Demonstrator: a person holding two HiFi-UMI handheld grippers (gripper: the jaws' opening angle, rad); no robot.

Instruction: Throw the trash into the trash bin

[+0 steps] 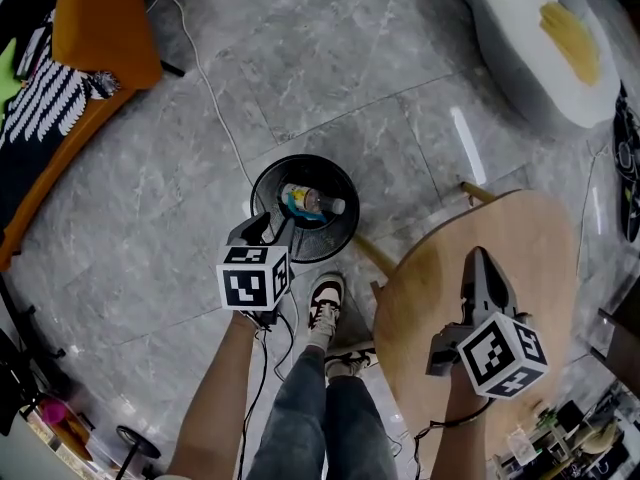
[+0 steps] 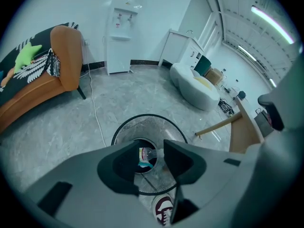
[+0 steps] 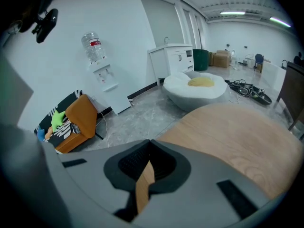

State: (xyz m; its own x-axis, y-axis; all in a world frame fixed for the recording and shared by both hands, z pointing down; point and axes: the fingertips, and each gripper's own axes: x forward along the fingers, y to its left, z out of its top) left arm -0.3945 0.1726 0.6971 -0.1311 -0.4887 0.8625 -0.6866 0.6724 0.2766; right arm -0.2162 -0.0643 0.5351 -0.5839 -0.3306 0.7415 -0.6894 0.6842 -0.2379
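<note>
Your left claw [image 2: 158, 151] hung right over the trash bin [image 1: 340, 238], jaws apart with nothing between them, and straight below it, through the gap, the plastic bottle [image 1: 312, 201] lay on the bin's bottom, so that piece looked to be in. Your right claw [image 3: 149, 144] hovered above the wooden desk [image 1: 540, 258] with its jaws together, empty. The risk from here, I'd say, was the bin itself: it looked like light wire mesh, and the left claw sat close to the near rim, so clipping that rim could have tipped it and spilled the bottle. Your shoe [image 1: 325, 303], just behind that claw and beside the bin, could have nudged it too.
</note>
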